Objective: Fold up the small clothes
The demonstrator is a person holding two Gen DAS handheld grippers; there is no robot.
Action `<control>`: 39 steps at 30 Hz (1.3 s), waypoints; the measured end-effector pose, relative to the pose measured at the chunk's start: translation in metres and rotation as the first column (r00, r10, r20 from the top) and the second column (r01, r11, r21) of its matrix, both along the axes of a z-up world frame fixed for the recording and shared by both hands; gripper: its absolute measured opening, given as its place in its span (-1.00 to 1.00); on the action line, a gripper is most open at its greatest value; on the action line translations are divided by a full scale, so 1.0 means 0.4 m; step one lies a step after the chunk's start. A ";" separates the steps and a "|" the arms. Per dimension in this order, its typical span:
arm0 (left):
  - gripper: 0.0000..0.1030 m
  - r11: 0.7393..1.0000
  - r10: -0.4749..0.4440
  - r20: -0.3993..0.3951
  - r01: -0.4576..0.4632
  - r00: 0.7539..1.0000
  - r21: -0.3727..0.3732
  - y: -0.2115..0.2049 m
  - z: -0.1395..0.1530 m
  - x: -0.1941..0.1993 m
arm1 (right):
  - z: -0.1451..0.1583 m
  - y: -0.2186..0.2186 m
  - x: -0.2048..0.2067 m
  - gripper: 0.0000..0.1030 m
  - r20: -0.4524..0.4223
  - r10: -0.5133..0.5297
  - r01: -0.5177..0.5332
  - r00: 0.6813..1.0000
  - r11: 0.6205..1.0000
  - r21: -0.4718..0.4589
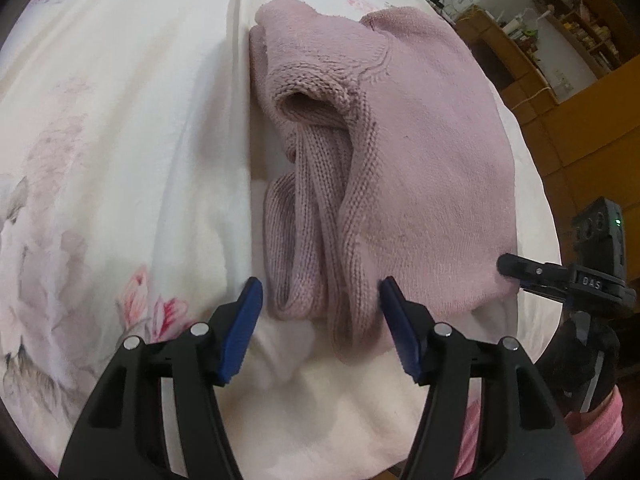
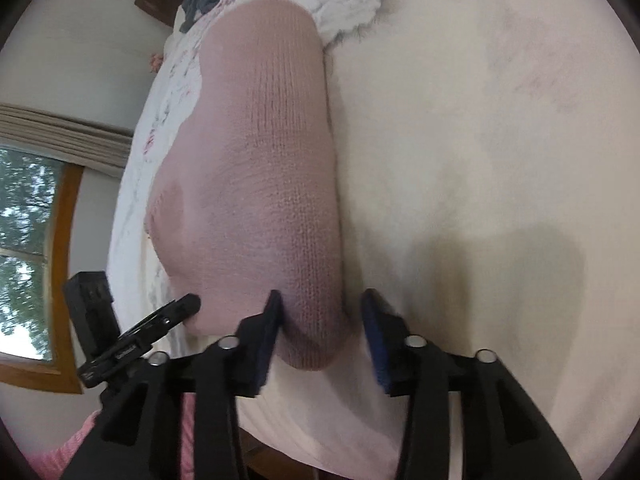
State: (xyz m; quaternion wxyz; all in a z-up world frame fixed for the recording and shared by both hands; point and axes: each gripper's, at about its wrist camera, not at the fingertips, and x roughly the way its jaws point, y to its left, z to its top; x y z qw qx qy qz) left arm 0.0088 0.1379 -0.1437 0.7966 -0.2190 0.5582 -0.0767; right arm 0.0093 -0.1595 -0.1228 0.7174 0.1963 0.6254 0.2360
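A folded pink sweater [image 1: 420, 152] lies on a floral bedspread [image 1: 120, 140]. The left gripper [image 1: 320, 304] and right gripper [image 2: 322, 316] are both spread wide, straddling its near edge, grasping nothing.

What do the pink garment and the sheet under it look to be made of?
Pink sweater: soft knitted yarn, likely wool or acrylic; visible ribbed stitches and matte, fuzzy surface. Bedsheet: thin woven fabric, probably cotton; smooth, matte, creased, with a printed floral pattern.
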 end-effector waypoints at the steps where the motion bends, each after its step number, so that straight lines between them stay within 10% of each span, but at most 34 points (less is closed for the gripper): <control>1: 0.18 1.000 0.004 0.001 -0.004 1.000 0.003 -0.002 0.011 -0.006 | 0.016 -0.002 -0.008 -0.03 0.016 -0.008 0.009 1.000 1.000 -0.027; 7: 0.38 0.995 0.004 0.035 -0.007 0.999 0.096 -0.022 0.098 -0.051 | 0.116 -0.001 -0.069 0.67 0.143 -0.021 0.055 0.989 0.970 -0.238; 24: 0.74 0.970 0.051 0.095 -0.072 0.994 0.232 -0.049 0.257 -0.196 | 0.291 0.055 -0.216 0.89 0.313 0.084 0.059 0.946 0.905 -0.421; 39: 0.76 0.929 0.074 0.141 -0.120 0.987 0.351 -0.081 0.362 -0.263 | 0.363 0.079 -0.276 0.92 0.295 0.079 0.065 0.952 0.892 -0.448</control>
